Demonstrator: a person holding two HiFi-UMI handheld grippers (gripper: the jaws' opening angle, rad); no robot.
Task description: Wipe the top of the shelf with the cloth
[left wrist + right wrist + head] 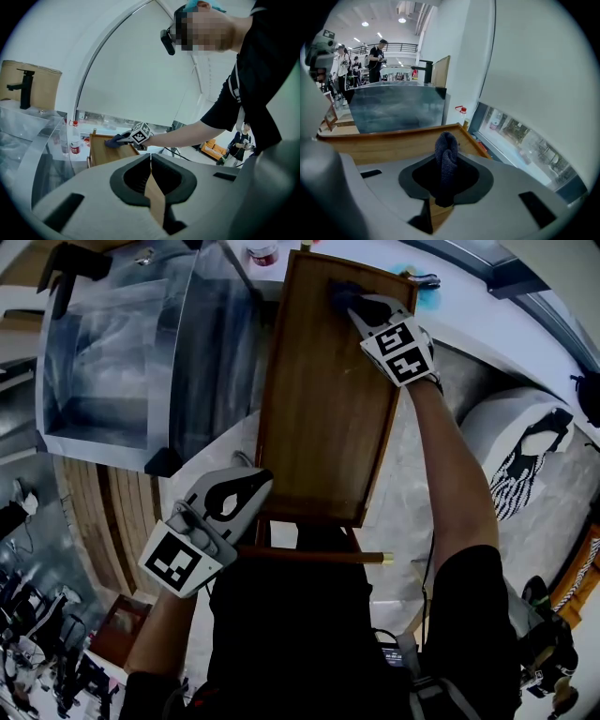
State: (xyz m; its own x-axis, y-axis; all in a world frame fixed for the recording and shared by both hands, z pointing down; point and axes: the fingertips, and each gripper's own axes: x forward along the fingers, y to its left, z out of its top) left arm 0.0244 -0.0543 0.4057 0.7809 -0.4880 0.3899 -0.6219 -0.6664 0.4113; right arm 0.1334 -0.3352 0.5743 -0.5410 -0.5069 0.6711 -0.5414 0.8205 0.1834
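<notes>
- Clamped on a fold of the dark cloth point(446, 150) at the right gripper point(350, 302); with only a narrow bunch pinched, liable to slip free under a hard drag.
- Directly under those fingers, pressed onto the far corner of the shelf top point(323, 399); easy to ride over the raised rim ahead and snag.
- Ahead of the fingers, past the shelf's far edge, a red-labelled bottle point(74, 146); could be knocked by a long stroke.
- Left of the fingers, a clear case point(122, 352) just beside the shelf; risk of a bump on a sideways sweep.
- Well back toward the body, shut on nothing at the left gripper point(251, 486), by the shelf's near corner; if not bracing, may let the shelf shift.
</notes>
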